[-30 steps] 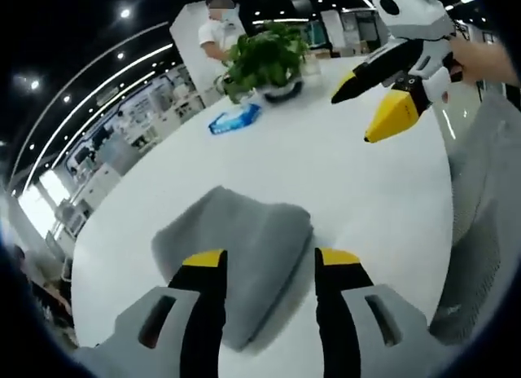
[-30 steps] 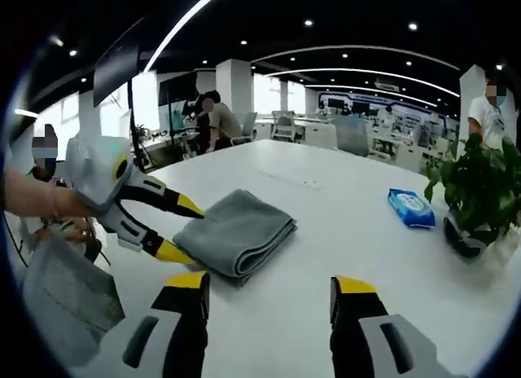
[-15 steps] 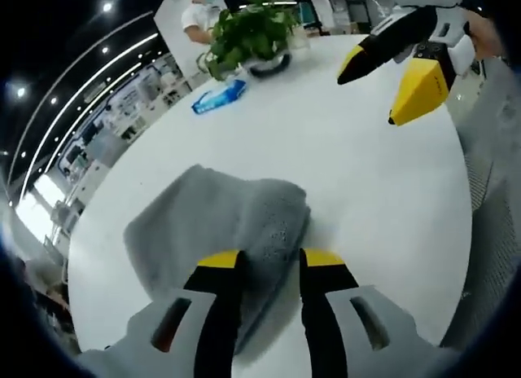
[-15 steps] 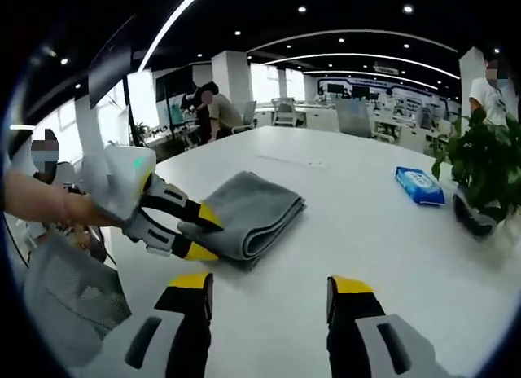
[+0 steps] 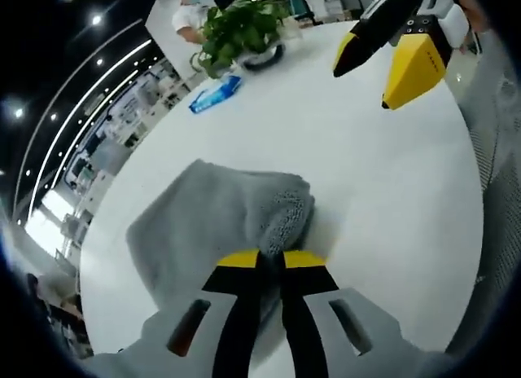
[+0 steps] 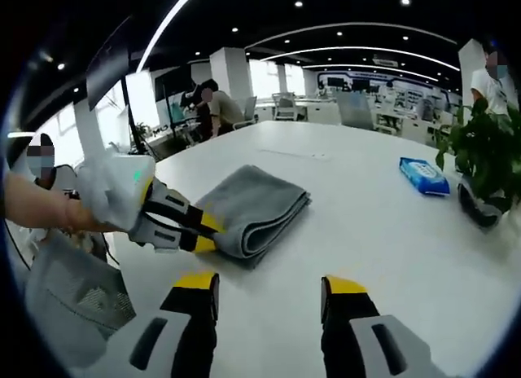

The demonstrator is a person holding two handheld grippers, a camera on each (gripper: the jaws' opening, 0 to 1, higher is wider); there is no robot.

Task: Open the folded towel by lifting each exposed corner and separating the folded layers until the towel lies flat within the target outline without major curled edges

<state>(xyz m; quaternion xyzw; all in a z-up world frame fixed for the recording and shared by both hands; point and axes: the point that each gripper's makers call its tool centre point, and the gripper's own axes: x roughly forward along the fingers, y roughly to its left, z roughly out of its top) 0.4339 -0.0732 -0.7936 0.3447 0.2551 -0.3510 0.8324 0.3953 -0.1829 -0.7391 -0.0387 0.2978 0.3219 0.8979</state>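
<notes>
A grey folded towel lies on the white table. My left gripper is shut on the towel's near corner, and the cloth bunches up just past the yellow tips. In the right gripper view the towel sits left of centre, with the left gripper coming in from the left and pinching its near edge. My right gripper is open with nothing between its jaws, hovering over bare table short of the towel. It also appears at the top right of the left gripper view, the right gripper held above the table.
A blue wipes pack and a potted plant stand on the far side of the table. A grey mesh chair back is close to the table's near edge. People sit and stand in the office behind.
My left gripper's jaws have gone from wide open around the towel's corner to shut on it. The right gripper has stayed open and drifted a little closer.
</notes>
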